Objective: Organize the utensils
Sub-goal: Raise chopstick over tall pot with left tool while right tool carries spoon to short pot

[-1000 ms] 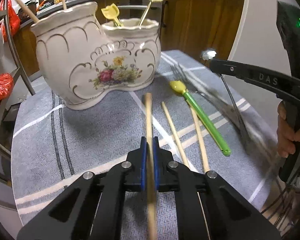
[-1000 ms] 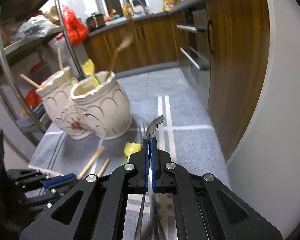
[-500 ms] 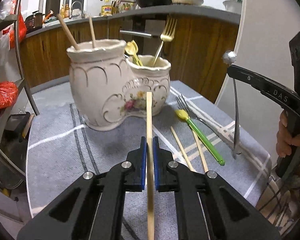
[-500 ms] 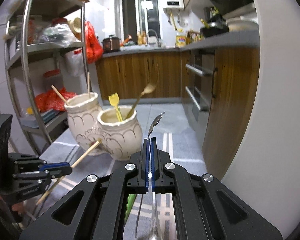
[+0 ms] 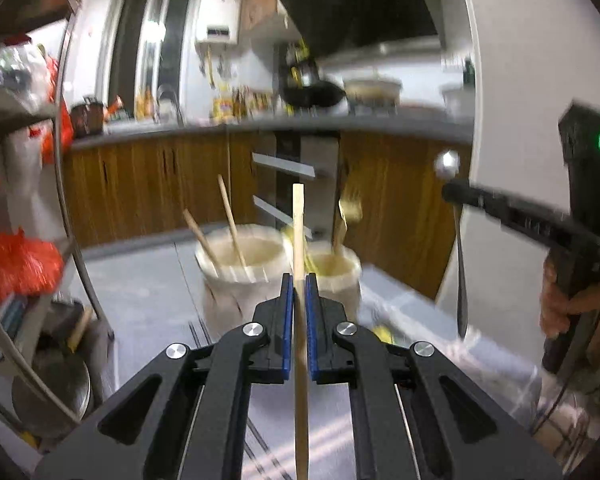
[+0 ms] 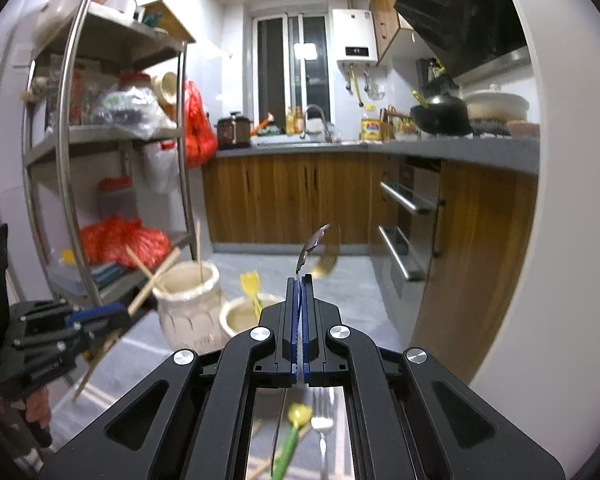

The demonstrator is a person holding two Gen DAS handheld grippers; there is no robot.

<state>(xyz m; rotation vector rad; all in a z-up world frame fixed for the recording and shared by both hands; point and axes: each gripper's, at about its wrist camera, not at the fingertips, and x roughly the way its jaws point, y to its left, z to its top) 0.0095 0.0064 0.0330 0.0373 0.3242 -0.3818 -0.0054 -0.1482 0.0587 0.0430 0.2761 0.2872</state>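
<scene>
My left gripper (image 5: 299,280) is shut on a wooden chopstick (image 5: 299,220) and holds it upright, above and in front of the two-part cream ceramic holder (image 5: 240,276). The holder's left pot (image 6: 188,300) has chopsticks in it; its right pot (image 6: 244,312) holds a yellow utensil (image 6: 251,286) and a gold fork (image 5: 346,212). My right gripper (image 6: 299,282) is shut on a silver utensil (image 6: 310,246), which hangs down from it in the left wrist view (image 5: 460,276). The left gripper shows in the right wrist view (image 6: 96,316).
A green-handled yellow utensil (image 6: 292,436), a silver fork (image 6: 322,428) and a loose chopstick (image 6: 260,468) lie on the grey cloth below the right gripper. A metal shelf rack (image 6: 64,160) stands at left. Wooden cabinets (image 6: 292,196) and a white wall (image 6: 520,300) lie beyond.
Both grippers have risen well above the table with their utensils. The holder now sits lower in both views, seen from above its rims. The left view is blurred by motion.
</scene>
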